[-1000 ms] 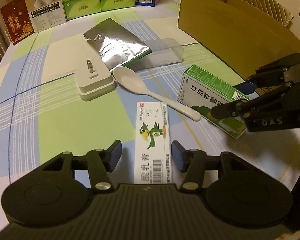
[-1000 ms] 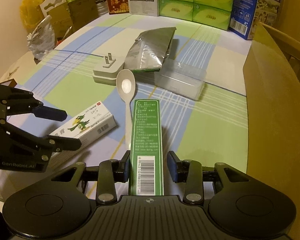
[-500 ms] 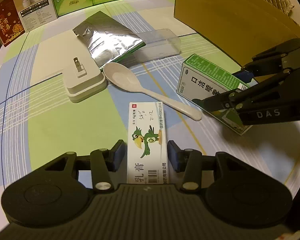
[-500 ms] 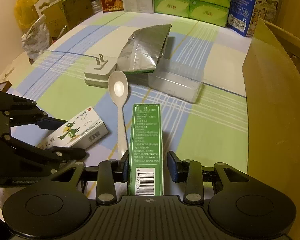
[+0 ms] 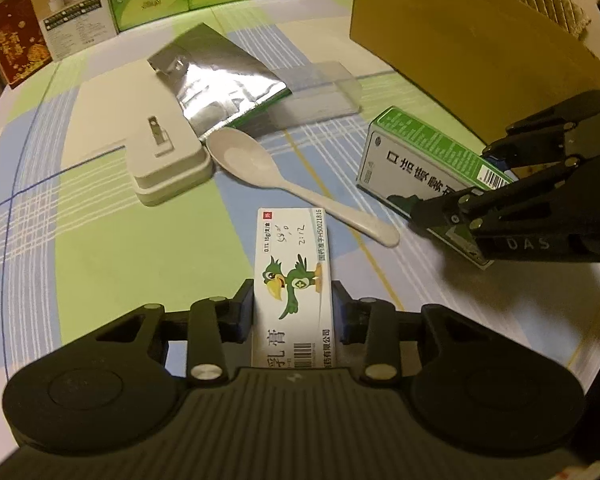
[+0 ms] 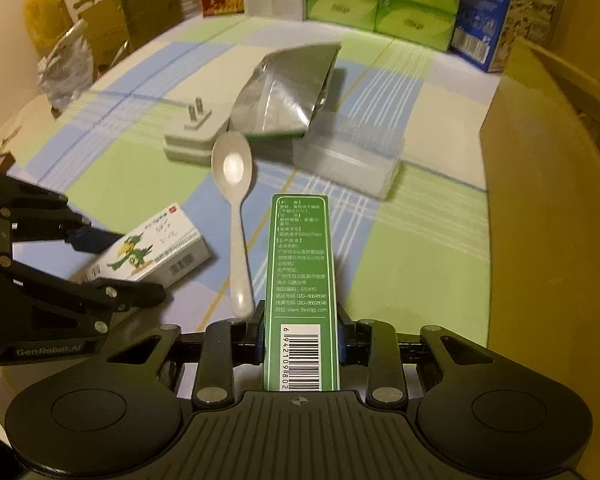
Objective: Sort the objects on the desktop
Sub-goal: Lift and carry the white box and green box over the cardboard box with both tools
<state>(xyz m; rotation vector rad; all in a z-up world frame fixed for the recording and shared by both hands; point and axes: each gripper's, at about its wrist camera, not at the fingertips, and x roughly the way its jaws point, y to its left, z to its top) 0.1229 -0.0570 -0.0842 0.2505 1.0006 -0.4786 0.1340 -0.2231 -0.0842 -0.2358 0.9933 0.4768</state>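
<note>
Over the checked tablecloth (image 5: pixel 100 240), left hand-held gripper (image 5: pixel 292 316) pinching parrot box (image 5: pixel 294 276), right hand-held gripper (image 6: pixel 300 340) pinching green box (image 6: pixel 302 264).

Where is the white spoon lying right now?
The white spoon lies flat on the checked tablecloth, its bowl beside the white plug adapter. Its handle runs back between the parrot box and the green box.

My left gripper (image 5: pixel 293 312) clamps the white parrot box (image 5: pixel 294 284) low over the table; my right gripper (image 6: pixel 300 336), beside it, squeezes the green box (image 6: pixel 302 276).
</note>
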